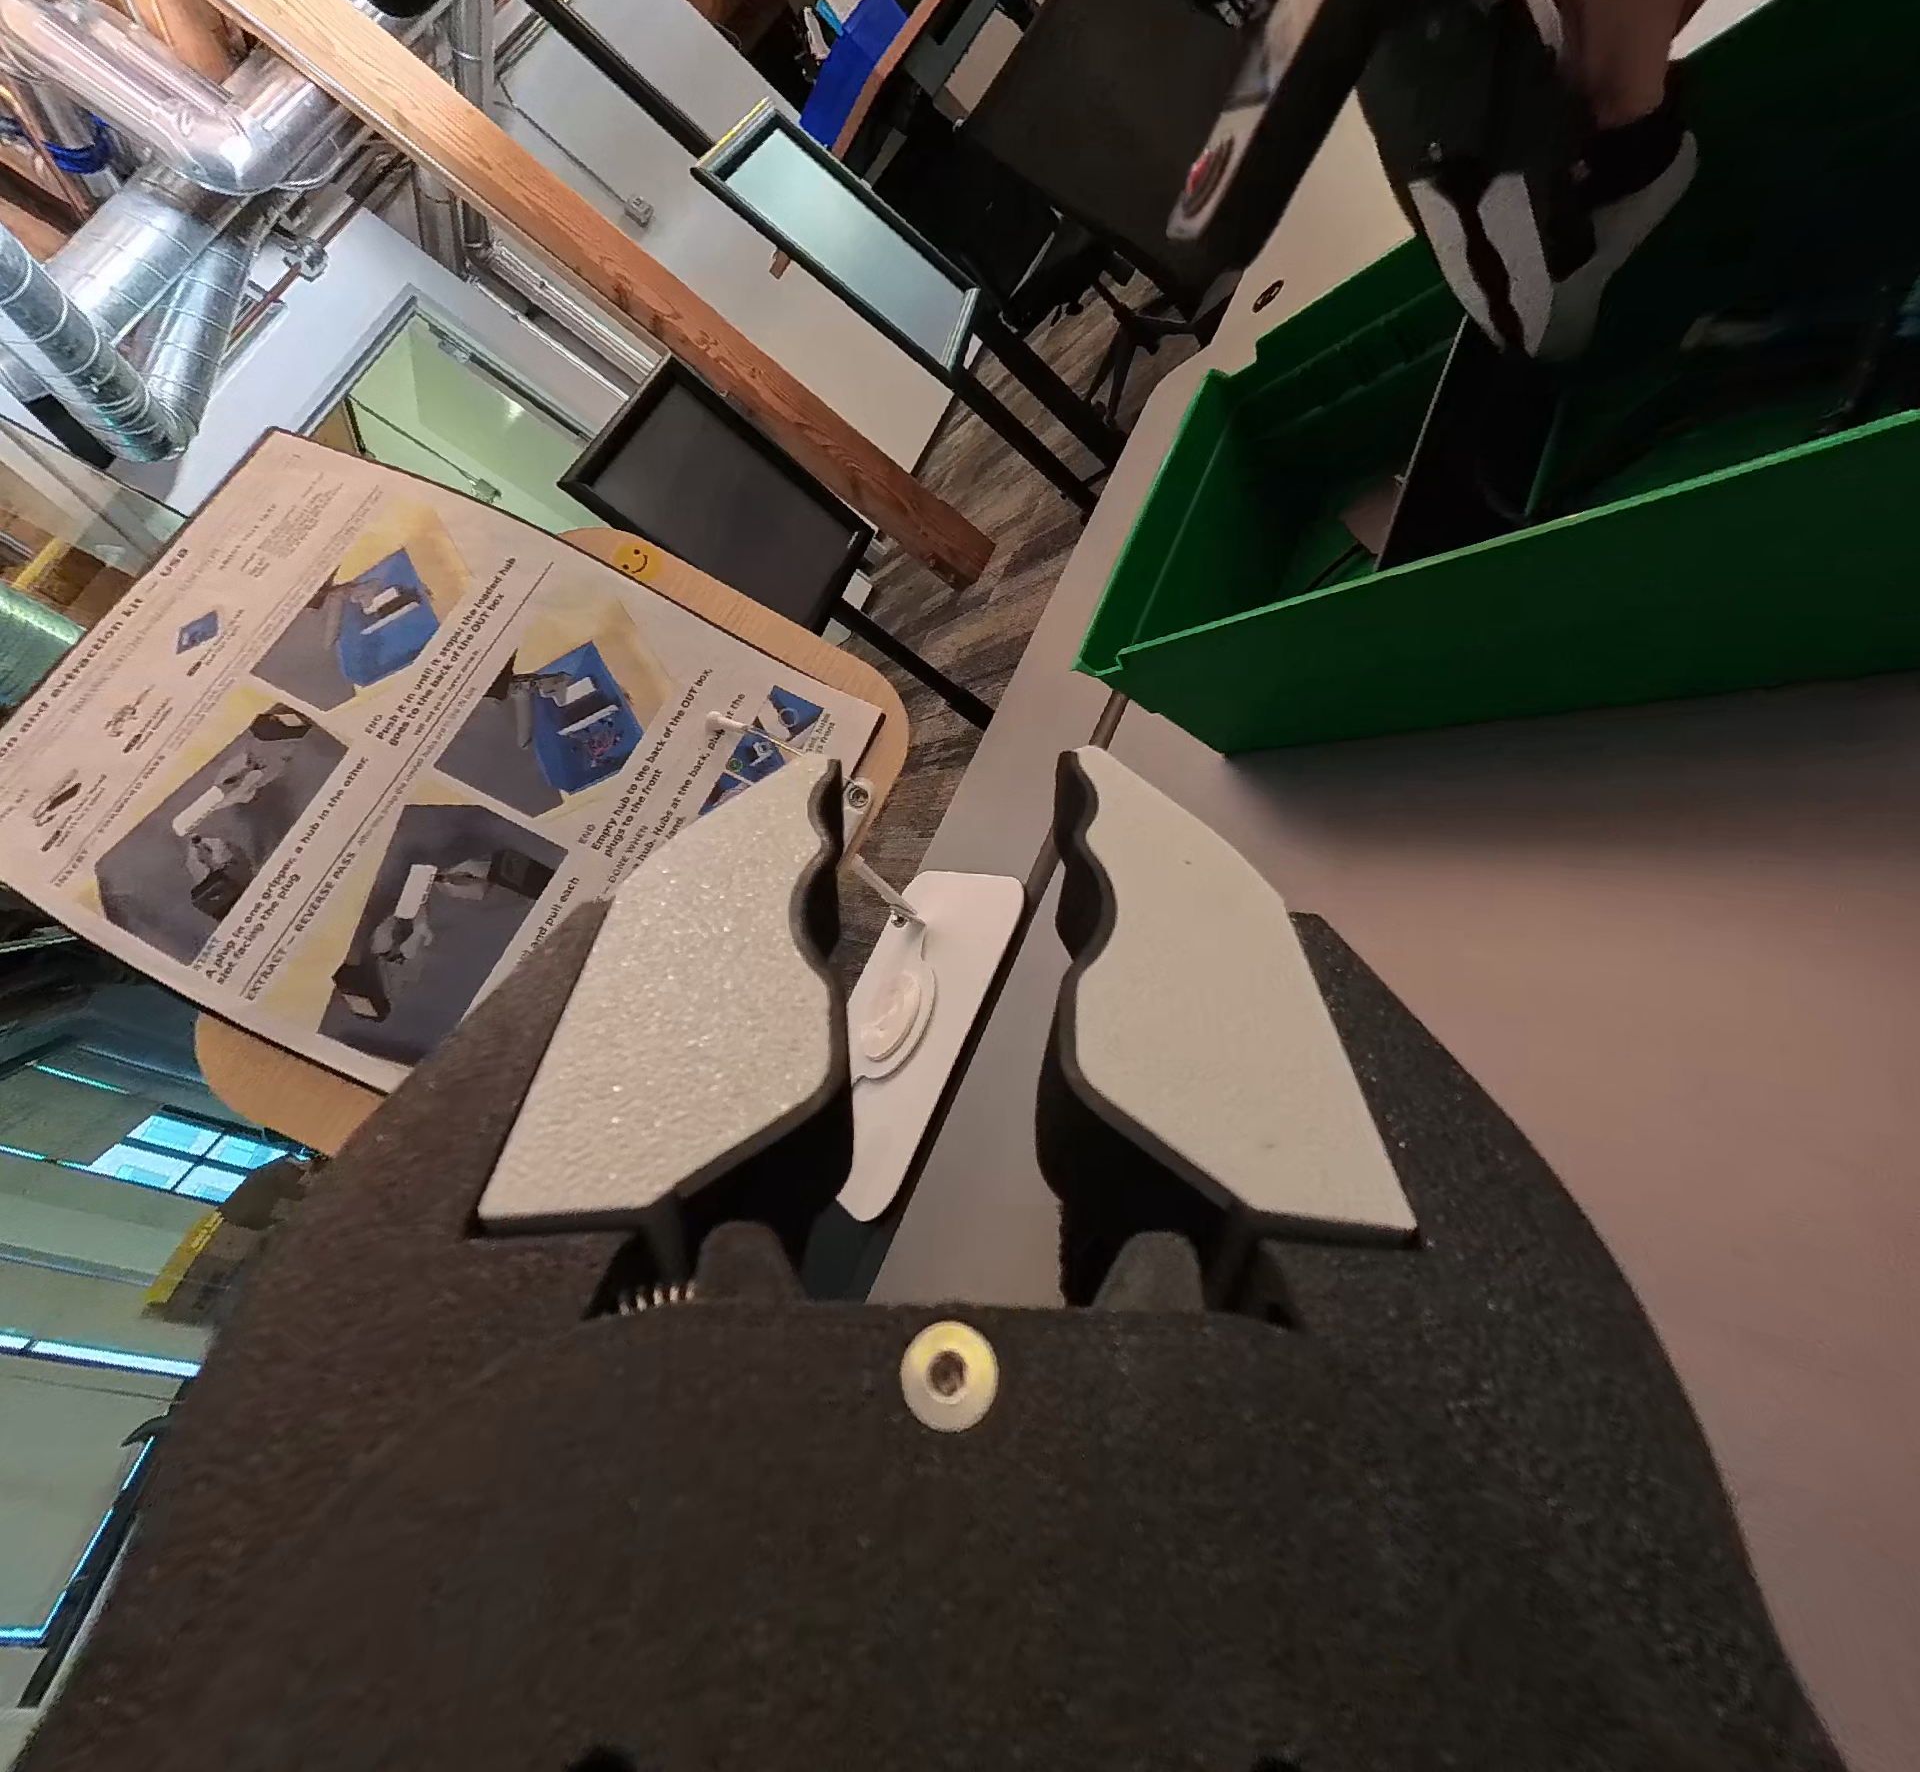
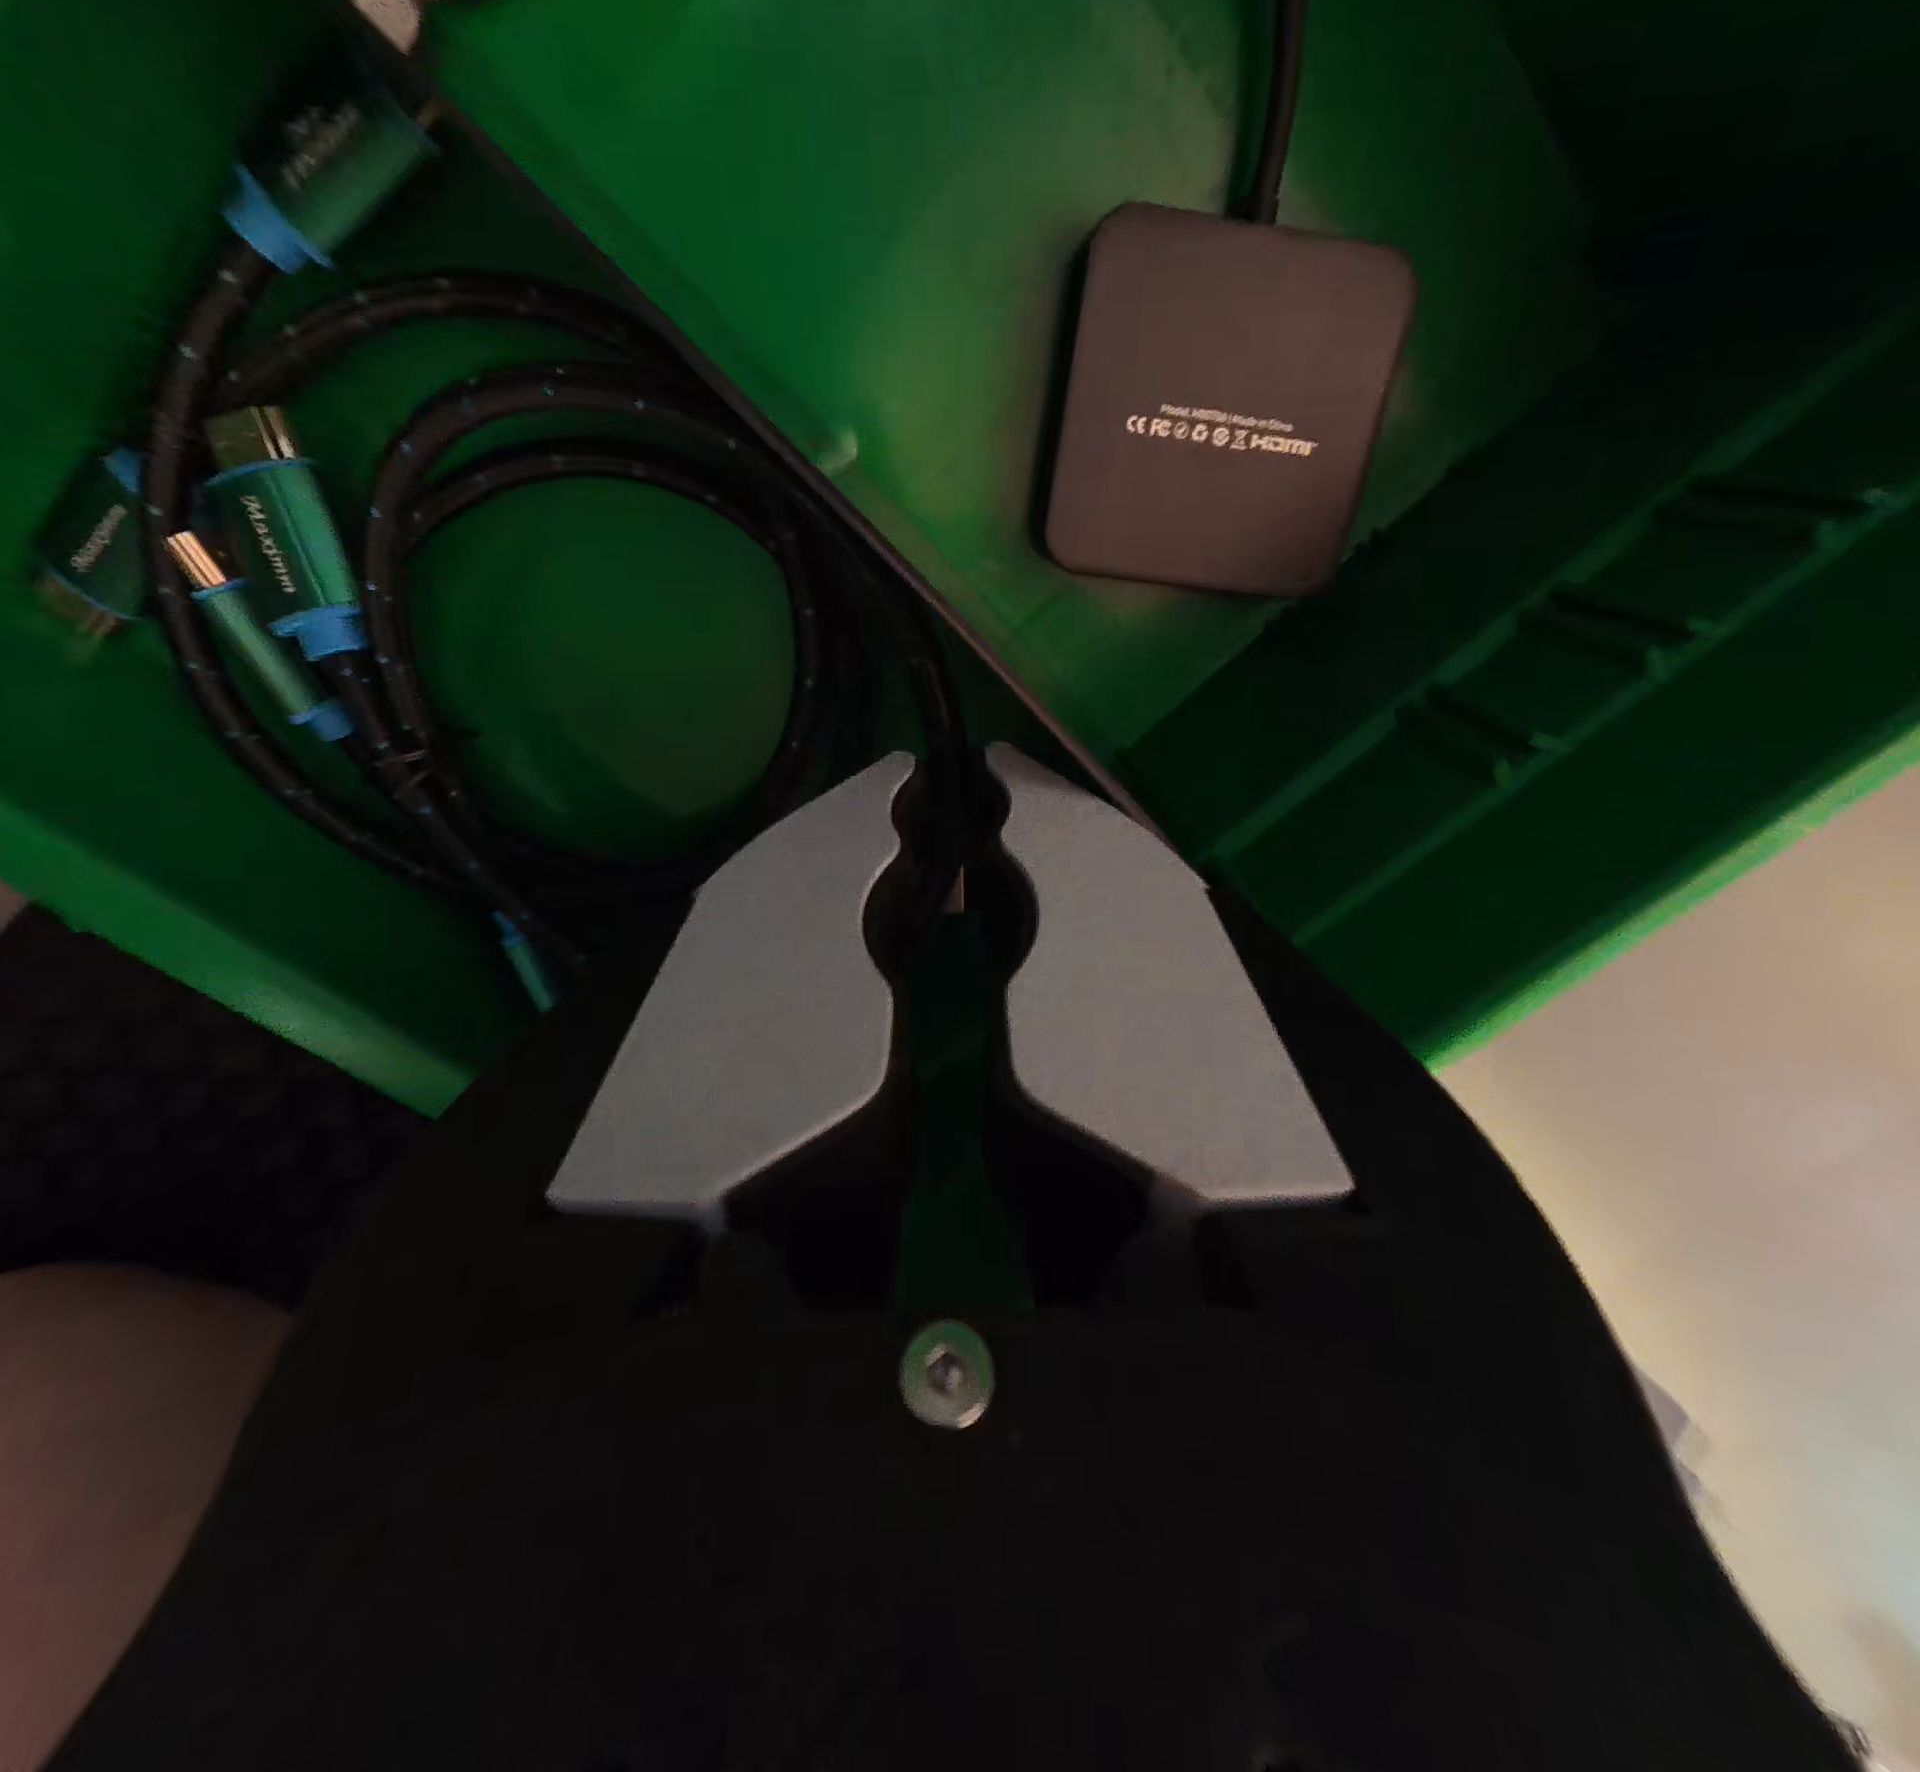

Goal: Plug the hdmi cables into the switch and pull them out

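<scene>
Green plastic bin fills my right wrist view, split by a dark divider running diagonally. On one side lie the coiled hdmi cables, braided black with green-and-blue plug shells, several plugs loose near the bin wall. On the other side sits the switch, a flat dark box lying label-side up with its own lead running off toward the bin's far wall. My right hand-held gripper is pressed together on a cable plug, green shell between the pads, braided cord trailing out past the tips; I judge this grip near the plug is meant to give control for pushing it in. Which way the metal end points I cannot tell. Left hand-held gripper hangs spread and empty over the grey desk edge, well apart from the bin, likely waiting to steady the switch. Switch still needs lifting or bracing before any plugging.
</scene>
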